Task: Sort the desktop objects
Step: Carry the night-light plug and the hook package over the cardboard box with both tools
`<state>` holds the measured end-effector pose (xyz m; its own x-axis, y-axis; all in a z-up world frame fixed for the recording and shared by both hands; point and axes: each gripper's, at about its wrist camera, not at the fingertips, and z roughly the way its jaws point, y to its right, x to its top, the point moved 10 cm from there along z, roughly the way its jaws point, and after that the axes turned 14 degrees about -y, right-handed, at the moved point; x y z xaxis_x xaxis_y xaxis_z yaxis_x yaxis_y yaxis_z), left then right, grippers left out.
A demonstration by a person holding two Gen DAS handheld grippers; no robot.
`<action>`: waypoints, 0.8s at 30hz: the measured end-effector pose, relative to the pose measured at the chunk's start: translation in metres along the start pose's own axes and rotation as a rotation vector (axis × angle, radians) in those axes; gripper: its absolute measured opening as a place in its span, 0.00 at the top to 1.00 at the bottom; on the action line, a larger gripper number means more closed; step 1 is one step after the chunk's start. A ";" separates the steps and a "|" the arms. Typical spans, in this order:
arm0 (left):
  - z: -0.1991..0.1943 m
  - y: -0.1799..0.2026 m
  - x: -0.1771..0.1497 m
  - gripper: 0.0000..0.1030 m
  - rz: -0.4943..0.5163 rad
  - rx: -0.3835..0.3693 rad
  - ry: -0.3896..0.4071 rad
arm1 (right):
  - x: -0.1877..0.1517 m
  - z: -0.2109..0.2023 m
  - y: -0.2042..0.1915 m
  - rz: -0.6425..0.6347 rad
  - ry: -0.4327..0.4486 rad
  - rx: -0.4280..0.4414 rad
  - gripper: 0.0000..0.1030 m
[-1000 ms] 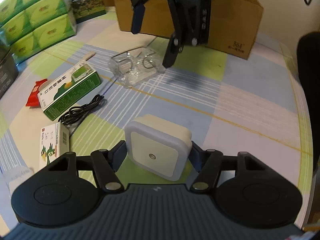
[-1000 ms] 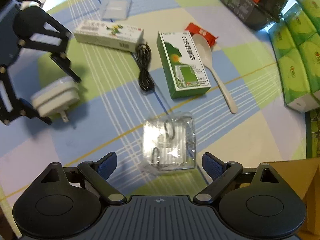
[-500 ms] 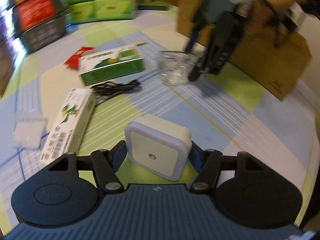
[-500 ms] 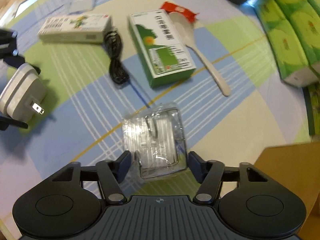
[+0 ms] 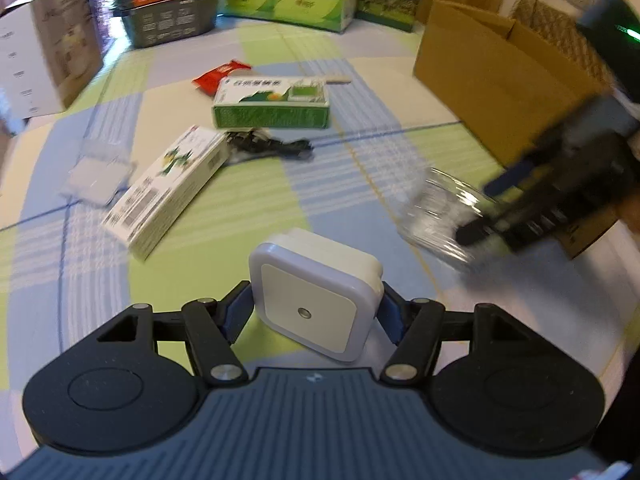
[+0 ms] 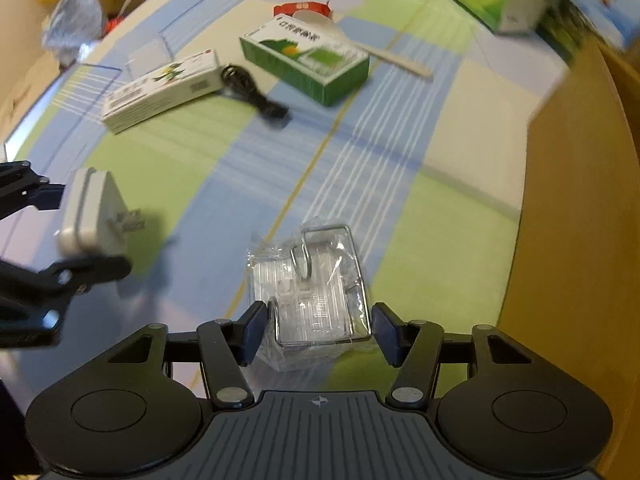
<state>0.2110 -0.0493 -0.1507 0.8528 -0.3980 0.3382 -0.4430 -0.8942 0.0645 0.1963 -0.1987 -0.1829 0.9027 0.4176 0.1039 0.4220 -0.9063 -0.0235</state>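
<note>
Right tongs point(image 6: 318, 330) pinching the bagged wire hooks point(image 6: 310, 292) sit just beside the cardboard box point(image 6: 580, 220), nearer it than the left tongs point(image 5: 316, 312) clamping the night light point(image 5: 316, 292).

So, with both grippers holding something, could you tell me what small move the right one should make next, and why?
Probably carry the clear packet of metal hooks a little further right, up over the rim of the cardboard box. The right gripper has its fingers closed on the packet, which looks lifted off the checked cloth, and the box wall stands just beside it.
</note>
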 end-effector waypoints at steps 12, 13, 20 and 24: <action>0.001 0.020 -0.006 0.38 0.190 -0.050 0.122 | -0.040 -0.003 -0.011 0.015 0.276 0.007 0.21; 0.002 0.021 -0.006 0.37 0.196 -0.058 0.122 | -0.040 -0.003 -0.012 0.004 0.286 -0.003 0.21; 0.010 0.024 -0.003 0.36 0.244 -0.044 0.113 | -0.034 0.003 -0.006 -0.005 0.322 -0.002 0.21; 0.014 0.027 -0.001 0.37 0.298 -0.022 0.121 | -0.032 0.009 -0.006 -0.041 0.317 -0.025 0.21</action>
<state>0.2024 -0.0764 -0.1625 0.6464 -0.6132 0.4540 -0.6752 -0.7369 -0.0338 0.1659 -0.2059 -0.1947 0.8120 0.4160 0.4095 0.4516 -0.8921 0.0108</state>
